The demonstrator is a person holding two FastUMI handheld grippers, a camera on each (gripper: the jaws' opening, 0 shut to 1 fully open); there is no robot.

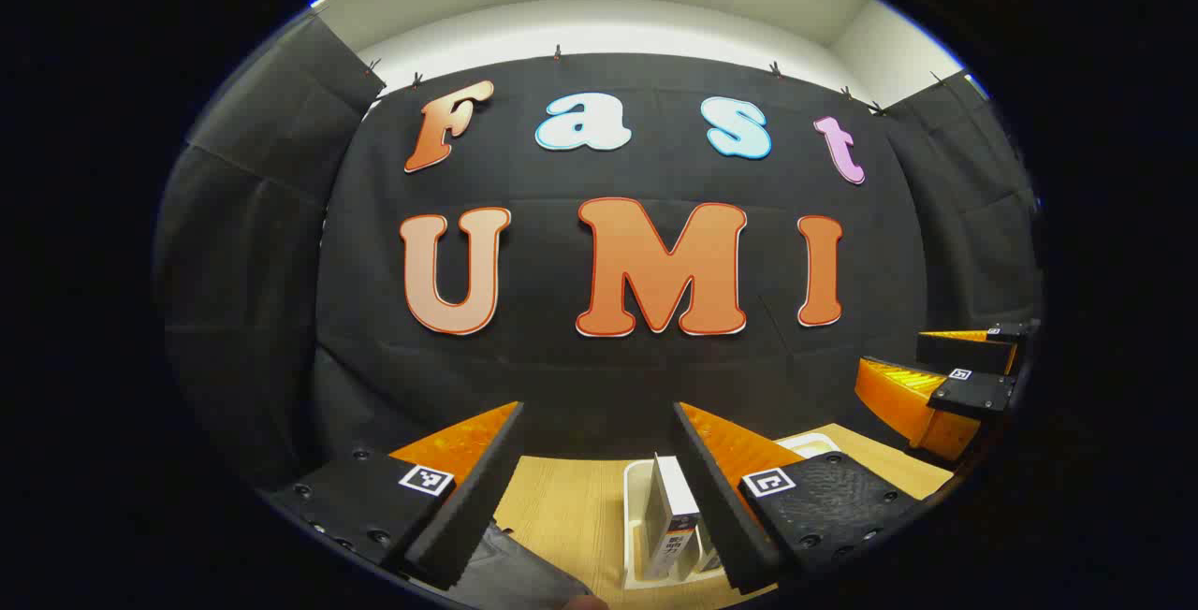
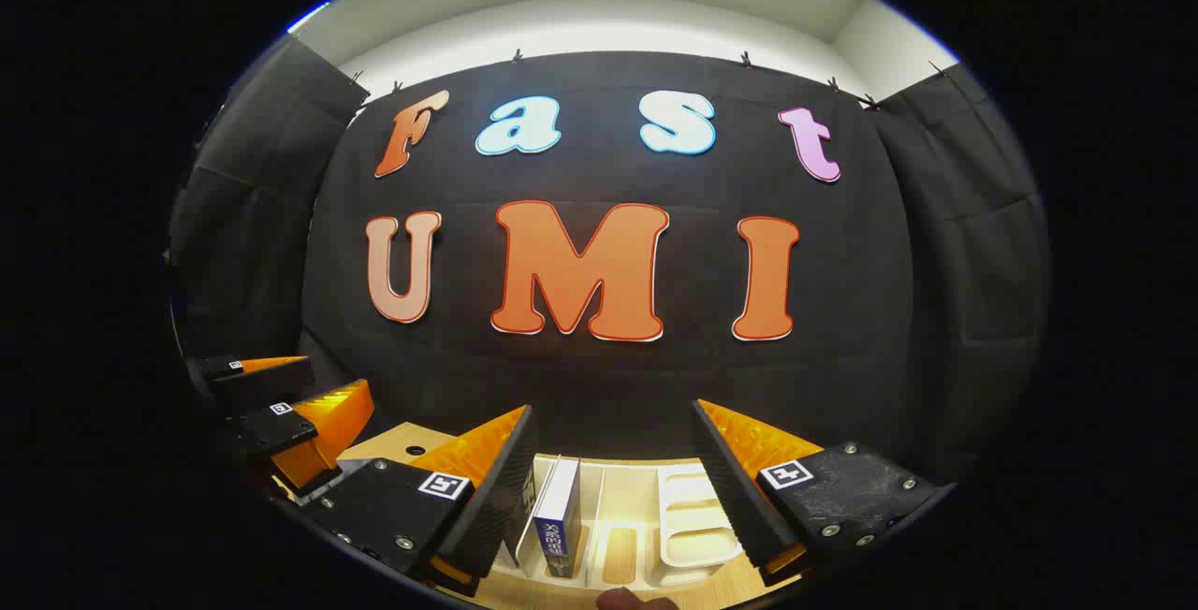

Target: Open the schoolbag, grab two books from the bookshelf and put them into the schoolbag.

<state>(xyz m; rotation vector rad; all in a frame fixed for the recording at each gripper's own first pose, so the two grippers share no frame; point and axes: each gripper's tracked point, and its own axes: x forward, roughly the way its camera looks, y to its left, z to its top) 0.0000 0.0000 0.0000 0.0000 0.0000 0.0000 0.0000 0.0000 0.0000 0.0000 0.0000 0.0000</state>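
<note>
Both grippers' jaws are spread and hold nothing. The left gripper [image 1: 599, 484] hovers above the table [image 1: 562, 507], with the grey bag [image 1: 519, 577] just under its left finger and the white shelf [image 1: 638, 498] holding a book [image 1: 676, 516] beside it. The right gripper [image 2: 613, 484] hangs over the shelf, a blue book [image 2: 557, 516] between its fingers. Opening the bag probably comes first: lower the left gripper and pinch one flap, well clear of the shelf.

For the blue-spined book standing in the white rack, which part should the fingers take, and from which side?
Probably the top edge of the book, coming down from above with one finger on each cover. It stands upright in the white rack with its spine facing the right gripper, whose open fingers hover above it. The slot on its right looks free; the left side is hidden behind a finger.
</note>
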